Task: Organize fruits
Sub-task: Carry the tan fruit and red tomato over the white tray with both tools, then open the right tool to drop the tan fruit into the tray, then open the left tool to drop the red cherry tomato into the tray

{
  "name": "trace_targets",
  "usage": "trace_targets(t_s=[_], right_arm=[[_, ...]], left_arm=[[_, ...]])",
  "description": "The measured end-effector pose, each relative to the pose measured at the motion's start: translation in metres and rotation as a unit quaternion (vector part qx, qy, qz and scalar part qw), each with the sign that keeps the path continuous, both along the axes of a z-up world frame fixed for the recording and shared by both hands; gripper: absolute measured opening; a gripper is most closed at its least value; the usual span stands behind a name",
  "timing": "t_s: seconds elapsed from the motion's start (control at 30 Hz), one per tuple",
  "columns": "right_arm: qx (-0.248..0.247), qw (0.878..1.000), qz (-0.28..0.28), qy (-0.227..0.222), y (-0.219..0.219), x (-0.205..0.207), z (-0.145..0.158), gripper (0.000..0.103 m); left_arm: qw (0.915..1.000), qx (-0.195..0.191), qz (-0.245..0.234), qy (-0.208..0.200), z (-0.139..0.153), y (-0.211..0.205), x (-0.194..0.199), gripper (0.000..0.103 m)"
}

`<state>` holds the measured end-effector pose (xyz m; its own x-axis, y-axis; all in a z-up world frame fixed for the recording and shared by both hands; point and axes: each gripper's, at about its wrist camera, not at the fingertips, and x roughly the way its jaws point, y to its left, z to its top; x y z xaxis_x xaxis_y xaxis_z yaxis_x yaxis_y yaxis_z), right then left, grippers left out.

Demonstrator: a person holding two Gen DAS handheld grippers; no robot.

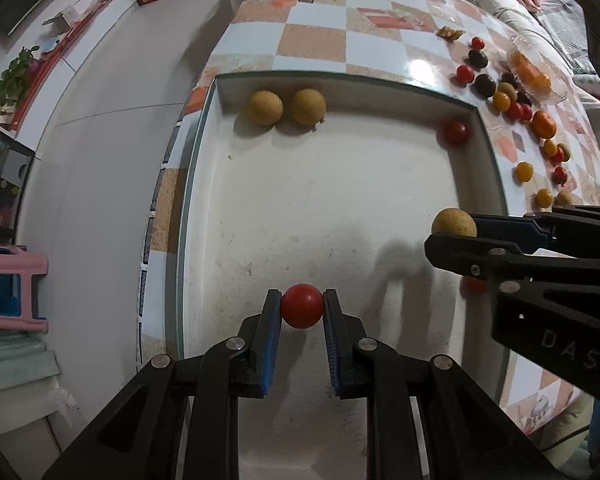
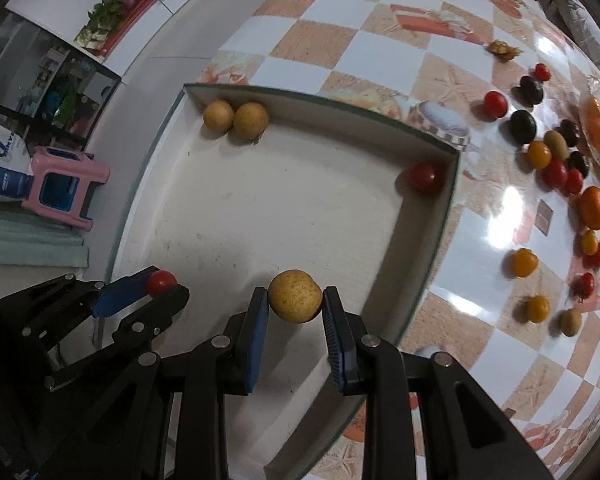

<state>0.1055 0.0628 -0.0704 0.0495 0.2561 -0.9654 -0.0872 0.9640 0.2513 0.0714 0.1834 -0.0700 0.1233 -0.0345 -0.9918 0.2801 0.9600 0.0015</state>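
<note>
Each black hand-held gripper (image 1: 302,308) has blue ribbed pads (image 1: 271,344), silver pivot screws, and embossed letters.

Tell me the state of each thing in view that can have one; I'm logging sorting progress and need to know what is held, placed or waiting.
Left hand-held gripper: shut on red tomato, above the tray.
Right hand-held gripper: shut on tan fruit, above the tray.
Tray: holds two tan fruits in one far corner, one red tomato in the other.
Loose fruits: unsorted on the tablecloth beside the tray.
Glass bowl: upright, orange fruit inside.
</note>
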Motion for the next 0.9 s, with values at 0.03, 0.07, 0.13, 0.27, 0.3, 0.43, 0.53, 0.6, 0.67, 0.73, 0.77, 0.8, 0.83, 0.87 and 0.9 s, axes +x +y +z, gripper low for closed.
trace_targets(t_s=[0.03, 0.07, 0.13, 0.27, 0.3, 0.43, 0.53, 0.6, 0.67, 0.73, 0.77, 0.8, 0.83, 0.87, 0.9], right_arm=[[-0.002, 1.0, 0.0, 0.002, 0.001, 0.001, -0.002, 0.03], [-0.004, 1.0, 0.0, 0.003, 0.002, 0.002, -0.005, 0.03], [-0.01, 1.0, 0.0, 0.005, 0.003, 0.003, -0.009, 0.03], [-0.025, 1.0, 0.003, 0.007, 0.003, 0.002, -0.015, 0.03], [-0.028, 1.0, 0.005, 0.008, 0.004, 0.001, -0.017, 0.03], [-0.034, 0.999, 0.009, 0.008, 0.009, -0.001, -0.02, 0.03], [-0.041, 0.999, 0.013, 0.008, 0.016, 0.001, -0.02, 0.03], [-0.038, 0.999, 0.012, 0.011, 0.016, 0.001, -0.02, 0.031], [-0.038, 0.999, 0.013, 0.014, 0.016, 0.001, -0.02, 0.036], [-0.039, 0.999, 0.014, 0.015, 0.015, 0.004, -0.021, 0.044], [-0.038, 0.999, 0.014, 0.017, 0.014, 0.003, -0.021, 0.048], [-0.038, 0.999, 0.013, 0.017, 0.014, 0.002, -0.021, 0.05], [-0.037, 0.999, 0.013, 0.017, 0.013, 0.0, -0.021, 0.051], [-0.037, 0.999, 0.013, 0.017, 0.012, 0.0, -0.02, 0.053], [-0.036, 0.999, 0.013, 0.016, 0.011, -0.001, -0.02, 0.056]], left_arm=[[1.0, 0.003, 0.0, 0.0, -0.002, 0.0, 0.0, 0.022], [1.0, 0.004, 0.0, 0.001, -0.003, 0.0, 0.001, 0.022], [1.0, 0.006, 0.002, 0.002, -0.007, 0.0, 0.001, 0.022], [0.9999, 0.006, 0.002, 0.008, -0.014, 0.002, 0.0, 0.022], [0.9999, 0.007, 0.002, 0.009, -0.016, 0.001, 0.0, 0.022], [1.0, 0.006, -0.001, 0.004, -0.018, -0.005, 0.0, 0.022], [1.0, 0.0, -0.003, 0.006, -0.018, -0.006, -0.004, 0.022], [1.0, 0.003, -0.004, 0.005, -0.017, -0.006, -0.006, 0.022], [1.0, 0.007, -0.004, 0.005, -0.017, -0.007, -0.006, 0.023], [1.0, -0.002, -0.006, 0.006, -0.018, -0.01, -0.006, 0.023], [1.0, -0.002, -0.006, 0.006, -0.018, -0.012, -0.006, 0.023], [0.9999, -0.001, -0.007, 0.007, -0.018, -0.013, -0.007, 0.023], [0.9999, 0.0, -0.008, 0.007, -0.018, -0.014, -0.007, 0.023], [0.9999, 0.001, -0.008, 0.008, -0.019, -0.015, -0.008, 0.025], [0.9999, 0.001, -0.008, 0.009, -0.02, -0.017, -0.008, 0.047]])
